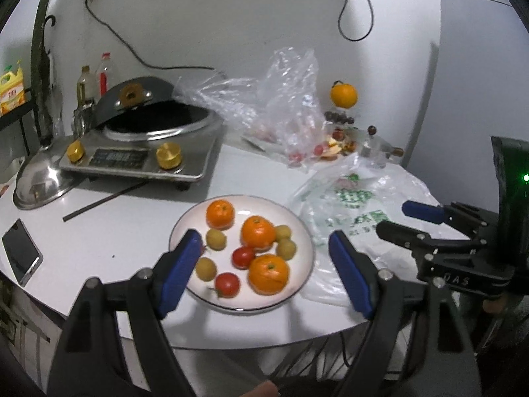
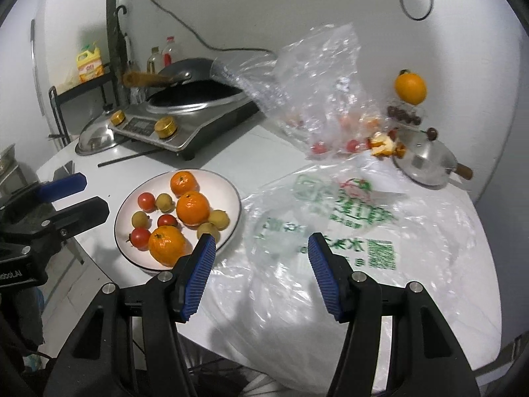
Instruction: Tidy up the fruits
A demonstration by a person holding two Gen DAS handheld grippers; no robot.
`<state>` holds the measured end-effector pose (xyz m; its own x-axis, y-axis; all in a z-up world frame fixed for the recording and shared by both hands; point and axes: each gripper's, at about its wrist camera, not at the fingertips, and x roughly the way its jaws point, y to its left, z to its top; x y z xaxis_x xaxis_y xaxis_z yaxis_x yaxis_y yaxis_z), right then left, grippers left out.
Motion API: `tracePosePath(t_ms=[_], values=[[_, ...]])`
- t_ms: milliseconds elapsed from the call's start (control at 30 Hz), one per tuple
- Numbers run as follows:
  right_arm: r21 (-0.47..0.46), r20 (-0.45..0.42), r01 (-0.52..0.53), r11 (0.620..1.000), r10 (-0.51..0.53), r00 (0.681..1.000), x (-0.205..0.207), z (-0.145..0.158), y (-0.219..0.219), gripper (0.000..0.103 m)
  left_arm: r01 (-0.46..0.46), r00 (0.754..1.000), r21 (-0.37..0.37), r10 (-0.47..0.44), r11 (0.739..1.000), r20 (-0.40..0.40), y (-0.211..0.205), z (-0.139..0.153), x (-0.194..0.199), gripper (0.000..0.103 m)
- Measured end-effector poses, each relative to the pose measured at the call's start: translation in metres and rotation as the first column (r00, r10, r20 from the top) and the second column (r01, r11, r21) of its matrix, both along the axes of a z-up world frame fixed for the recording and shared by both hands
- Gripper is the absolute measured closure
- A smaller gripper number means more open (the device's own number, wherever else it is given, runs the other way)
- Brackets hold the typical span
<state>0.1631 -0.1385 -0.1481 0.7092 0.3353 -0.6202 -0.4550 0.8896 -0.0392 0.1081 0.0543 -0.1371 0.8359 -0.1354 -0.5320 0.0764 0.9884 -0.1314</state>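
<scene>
A white plate [image 1: 299, 231] [image 2: 228, 192] near the table's front edge holds three oranges [image 1: 258, 233] [image 2: 192, 207], red tomatoes [image 1: 243, 257] [image 2: 146, 201] and several small yellow-green fruits [image 1: 205, 268] [image 2: 165, 201]. My left gripper [image 1: 264, 264] is open and empty, its fingers either side of the plate's near half, above it. My right gripper [image 2: 261, 258] is open and empty over a flat plastic bag with green print [image 2: 347, 231] [image 1: 353, 205], to the right of the plate. A crumpled clear bag [image 1: 284, 106] [image 2: 314, 92] at the back holds more small red fruits.
An induction cooker with a wok [image 1: 148, 139] [image 2: 185, 115] stands at the back left, a steel lid [image 1: 39, 178] beside it. A phone [image 1: 20, 251] lies at the left edge. An orange on a stand [image 1: 344, 96] [image 2: 410, 87] and a small pot [image 2: 429, 162] sit at the back right.
</scene>
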Motion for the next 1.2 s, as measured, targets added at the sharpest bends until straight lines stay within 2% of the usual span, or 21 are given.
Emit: tracePosePath(t_ms=[100,300,500,833,1067,1200], values=[[0.015,0.028,0.023,1.0,-0.023,0.999,-0.01,0.009,-0.014,0.041,0.006,1.0,-0.002,-0.006,1.0,0.027,-0.007,0.01,-0.007,0.007],[0.044,0.104,0.073,0.996,-0.078,0.992,-0.031,0.035,-0.039,0.041,0.021,0.995,0.01,-0.022,1.0,0.093,-0.02,0.035,-0.021,0.006],[0.075,0.204,0.115,0.991,-0.128,0.971,-0.054,0.07,-0.059,0.041,0.025,0.984,0.025,-0.029,0.999,0.177,-0.027,0.069,-0.037,0.006],[0.121,0.338,0.116,0.986,-0.151,0.929,-0.089,0.118,-0.069,0.041,-0.011,0.96,0.071,-0.009,0.997,0.278,-0.032,0.112,-0.061,0.006],[0.135,0.392,0.12,0.984,-0.164,0.905,-0.105,0.136,-0.073,0.04,-0.053,0.94,0.11,0.012,0.992,0.342,-0.034,0.14,-0.078,0.006],[0.146,0.419,0.121,0.982,-0.172,0.892,-0.11,0.147,-0.074,0.04,-0.044,0.927,0.1,0.003,0.994,0.374,-0.034,0.155,-0.086,0.006]])
